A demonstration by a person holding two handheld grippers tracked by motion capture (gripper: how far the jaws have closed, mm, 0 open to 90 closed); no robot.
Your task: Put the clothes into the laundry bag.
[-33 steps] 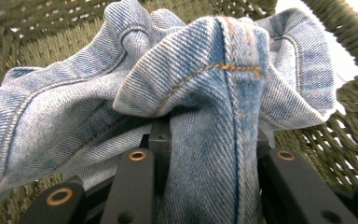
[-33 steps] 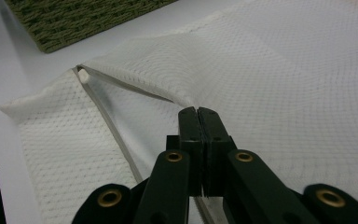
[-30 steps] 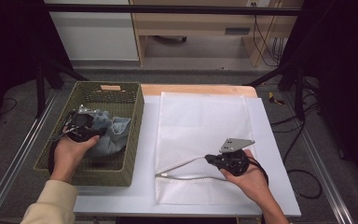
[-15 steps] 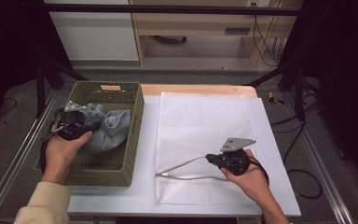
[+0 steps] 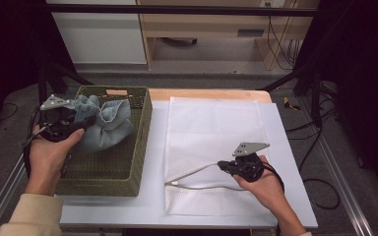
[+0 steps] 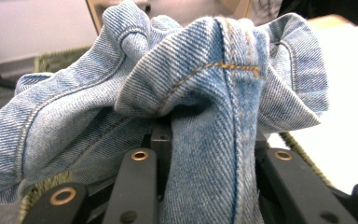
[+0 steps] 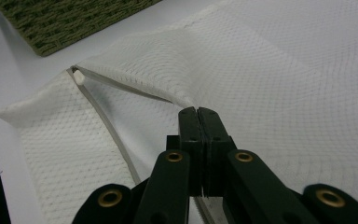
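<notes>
High view: denim garment (image 5: 101, 125) bunched, no clear axis; mesh bag (image 5: 216, 142) lengthwise.

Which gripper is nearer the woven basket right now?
Left. The left gripper holds the denim above the basket; the right gripper is off to the side, pinching the mesh bag.

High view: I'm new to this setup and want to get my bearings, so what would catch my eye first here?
The bunched blue denim garment, clamped in the left gripper above the green woven basket at the table's left. To its right lies a white mesh laundry bag, flat on the table. The right gripper pinches the upper layer at the bag's zippered opening, lifting it.
</notes>
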